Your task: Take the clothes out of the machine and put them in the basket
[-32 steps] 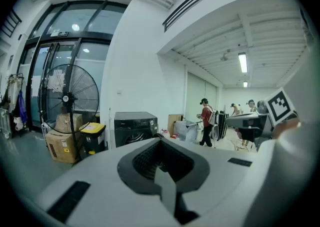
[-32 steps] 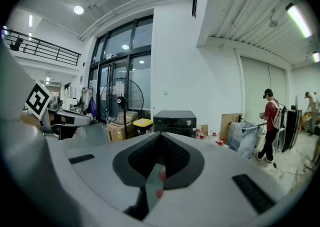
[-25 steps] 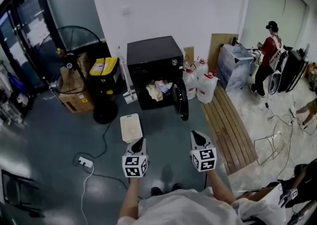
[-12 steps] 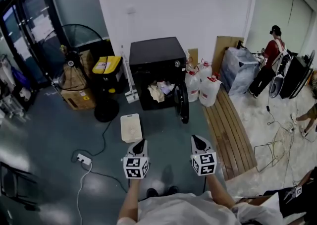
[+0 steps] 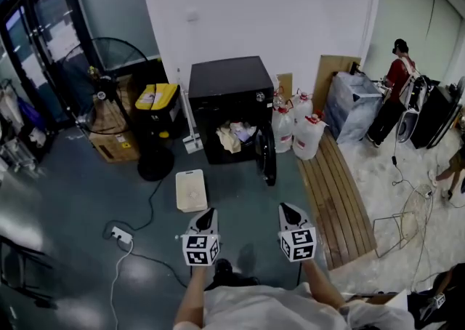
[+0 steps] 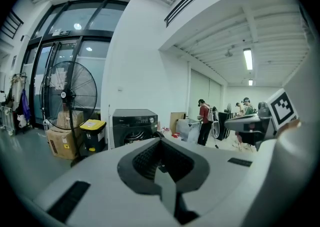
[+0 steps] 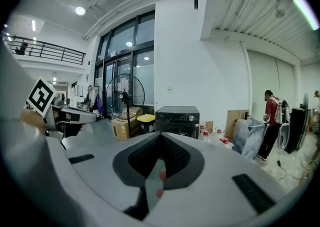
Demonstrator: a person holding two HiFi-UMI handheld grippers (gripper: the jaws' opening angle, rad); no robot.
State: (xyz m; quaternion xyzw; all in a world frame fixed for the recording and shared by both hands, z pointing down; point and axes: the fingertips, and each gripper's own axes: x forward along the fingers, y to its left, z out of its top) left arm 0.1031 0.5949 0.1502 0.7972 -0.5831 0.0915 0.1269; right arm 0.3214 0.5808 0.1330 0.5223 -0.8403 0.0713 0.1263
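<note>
Two grippers are hovering low in the head view, left gripper (image 5: 207, 214) and right gripper (image 5: 288, 208). Both are well apart from the clothes (image 5: 234, 134) lying inside the machine (image 5: 225, 81) at upper centre, with the basket (image 5: 191, 189) sitting between. Left gripper view: jaws are resting together, empty, machine ahead. Right gripper view: jaws are likewise resting together, empty.
</note>
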